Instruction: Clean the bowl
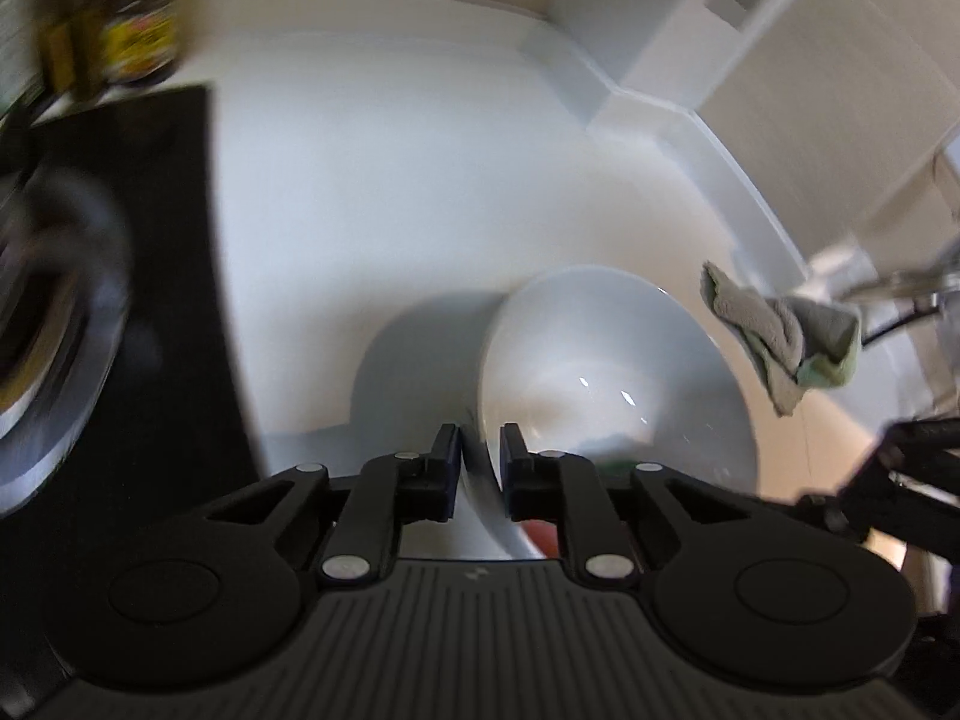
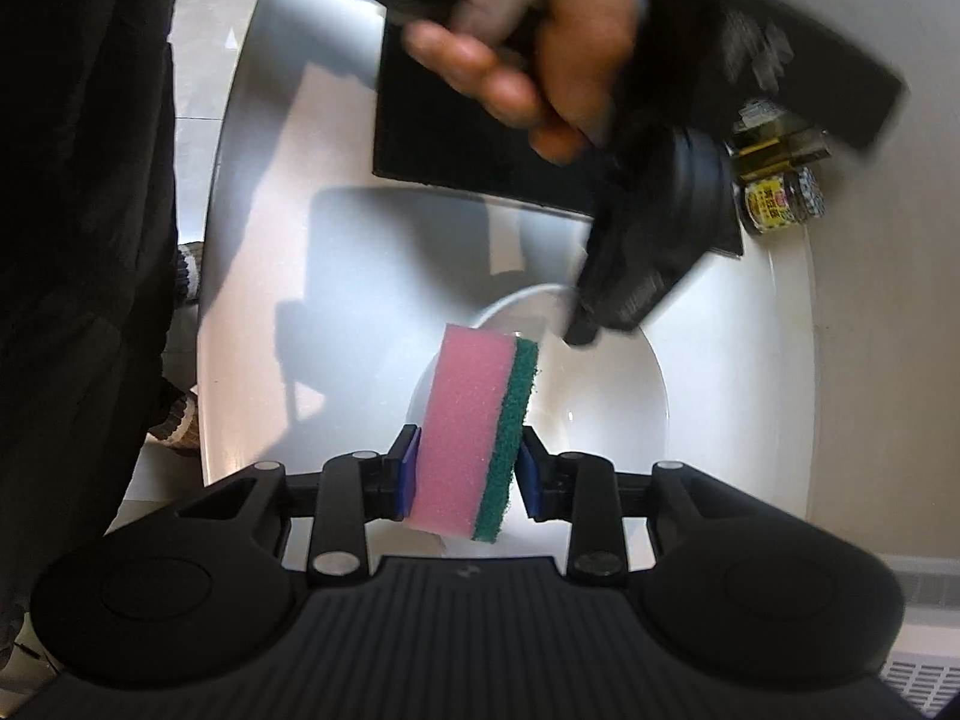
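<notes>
Bowl [image 1: 600, 360] white; sponge [image 2: 474, 438] pink with green scouring layer; mat [image 1: 150, 240] black; cloth [image 1: 780, 336] grey-green.

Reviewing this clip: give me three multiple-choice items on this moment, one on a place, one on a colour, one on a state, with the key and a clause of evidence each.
1. Where does the grey cloth show in the left wrist view?
A. right of the bowl
B. inside the bowl
C. on the black mat

2. What colours is the sponge?
A. yellow and blue
B. pink and green
C. all white

3. What is the left gripper doing?
A. closed on the cloth
B. wide open above the mat
C. closed on the bowl's rim

Key: A, it sits right of the white bowl; B, pink foam with a green scrub layer, held in the right gripper; C, the rim sits between its pads.
</notes>
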Action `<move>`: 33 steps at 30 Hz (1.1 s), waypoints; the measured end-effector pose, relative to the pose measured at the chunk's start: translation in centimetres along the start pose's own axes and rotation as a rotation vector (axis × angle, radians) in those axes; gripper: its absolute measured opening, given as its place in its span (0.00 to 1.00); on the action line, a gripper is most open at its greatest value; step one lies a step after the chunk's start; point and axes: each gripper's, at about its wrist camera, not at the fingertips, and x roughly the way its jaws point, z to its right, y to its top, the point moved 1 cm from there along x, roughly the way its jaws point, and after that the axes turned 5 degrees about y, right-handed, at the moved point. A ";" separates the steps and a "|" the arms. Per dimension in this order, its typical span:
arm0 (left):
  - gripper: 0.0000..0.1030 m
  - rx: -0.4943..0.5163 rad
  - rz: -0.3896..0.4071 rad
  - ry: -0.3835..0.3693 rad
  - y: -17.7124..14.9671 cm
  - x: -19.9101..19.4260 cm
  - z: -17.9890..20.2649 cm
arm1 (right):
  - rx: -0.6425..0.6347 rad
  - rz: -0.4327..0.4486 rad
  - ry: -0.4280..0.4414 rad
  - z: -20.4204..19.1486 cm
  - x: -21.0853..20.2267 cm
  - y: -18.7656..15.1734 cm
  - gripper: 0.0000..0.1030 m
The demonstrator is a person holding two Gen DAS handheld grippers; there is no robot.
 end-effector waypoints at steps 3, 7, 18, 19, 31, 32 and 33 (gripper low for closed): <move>0.18 -0.007 0.007 0.028 -0.6 0.0 0.4 | 0.028 0.008 -0.002 0.1 -0.1 0.0 0.27; 0.13 0.088 0.014 0.059 0.9 0.9 1.3 | 0.014 0.020 -0.008 0.5 0.3 0.7 0.27; 0.20 0.135 -0.007 0.054 4.0 1.4 2.6 | -0.029 -0.057 -0.074 0.8 1.6 -0.3 0.27; 0.31 0.111 -0.007 0.049 3.2 0.8 2.1 | -0.019 -0.054 -0.073 1.0 1.6 -0.4 0.27; 0.14 0.182 -0.043 0.060 3.4 2.1 2.7 | -0.032 -0.036 -0.065 0.9 1.5 -0.2 0.27; 0.10 0.210 -0.044 0.062 4.2 2.4 3.0 | -0.045 -0.040 -0.066 0.8 1.4 -0.3 0.27; 0.09 0.236 -0.045 0.064 4.9 2.8 3.2 | -0.078 -0.059 -0.069 0.6 1.4 -0.7 0.27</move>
